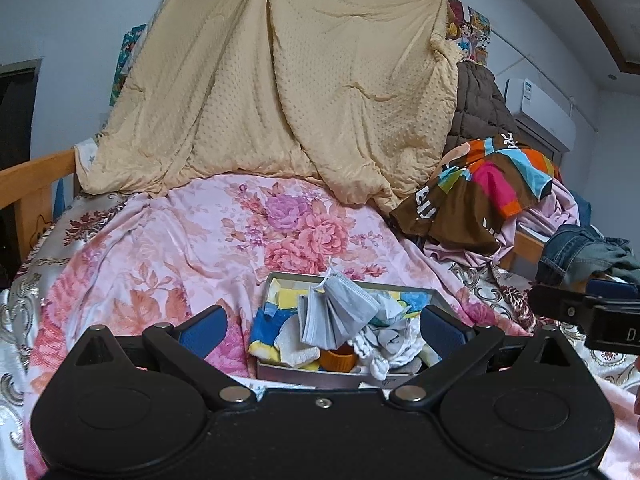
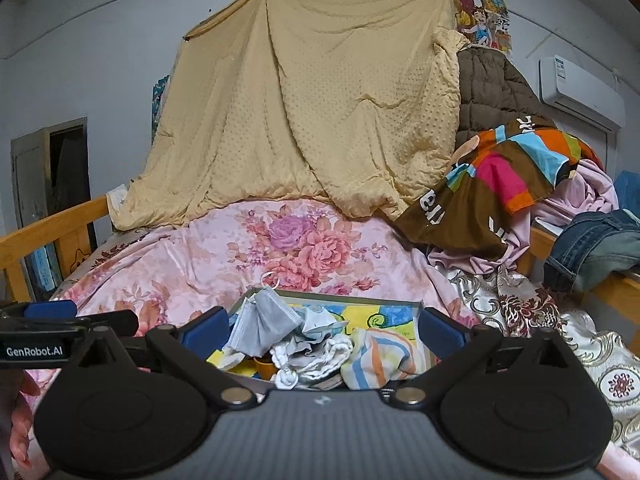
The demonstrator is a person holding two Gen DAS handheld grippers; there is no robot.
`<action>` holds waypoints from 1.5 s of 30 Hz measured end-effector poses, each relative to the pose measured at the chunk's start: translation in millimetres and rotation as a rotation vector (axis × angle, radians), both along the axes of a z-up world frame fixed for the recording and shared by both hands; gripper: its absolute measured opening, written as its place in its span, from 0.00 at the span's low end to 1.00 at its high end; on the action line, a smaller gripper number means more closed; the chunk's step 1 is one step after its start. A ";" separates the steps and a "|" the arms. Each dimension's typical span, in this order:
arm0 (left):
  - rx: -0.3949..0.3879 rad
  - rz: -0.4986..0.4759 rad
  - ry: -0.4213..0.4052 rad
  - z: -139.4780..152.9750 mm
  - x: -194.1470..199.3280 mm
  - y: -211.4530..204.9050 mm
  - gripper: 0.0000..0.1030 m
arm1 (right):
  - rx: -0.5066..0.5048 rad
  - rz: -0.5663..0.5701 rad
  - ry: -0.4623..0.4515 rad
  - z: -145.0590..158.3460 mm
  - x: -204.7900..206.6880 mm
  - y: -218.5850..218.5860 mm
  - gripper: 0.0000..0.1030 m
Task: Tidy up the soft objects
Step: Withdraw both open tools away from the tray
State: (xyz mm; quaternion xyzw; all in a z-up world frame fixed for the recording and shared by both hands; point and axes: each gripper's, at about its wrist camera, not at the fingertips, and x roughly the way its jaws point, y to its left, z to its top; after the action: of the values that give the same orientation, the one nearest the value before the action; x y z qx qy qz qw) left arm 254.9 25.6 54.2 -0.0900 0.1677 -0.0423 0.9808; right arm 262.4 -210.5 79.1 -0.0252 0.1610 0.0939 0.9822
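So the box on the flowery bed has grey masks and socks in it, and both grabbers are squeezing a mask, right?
Not quite. Both wrist views show the left gripper and right gripper open, holding nothing. The box on the flowery bed does hold grey masks and socks.

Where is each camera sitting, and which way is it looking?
Left wrist view: sits on the left gripper, facing the headboard across the box; its open blue fingers show, the right gripper peeks in.
Right wrist view: sits on the right gripper, facing likewise; the left gripper peeks in.
Both see the grey masks, the beige blanket.
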 end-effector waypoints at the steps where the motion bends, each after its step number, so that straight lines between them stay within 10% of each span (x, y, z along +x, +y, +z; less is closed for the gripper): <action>1: 0.000 0.003 0.000 -0.5 -2.3 1.1 0.99 | 0.000 -0.001 -0.002 -0.2 -3.4 0.4 1.00; 45: 0.077 0.137 0.031 -50.8 -73.7 8.2 0.99 | 0.058 -0.100 0.030 -58.9 -77.7 -2.4 1.00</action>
State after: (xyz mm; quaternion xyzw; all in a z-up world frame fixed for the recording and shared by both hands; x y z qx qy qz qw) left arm 181.2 33.8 3.4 -0.0641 0.1781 0.0328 0.9814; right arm 184.6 -212.9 20.2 0.0128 0.1739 0.0494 0.9834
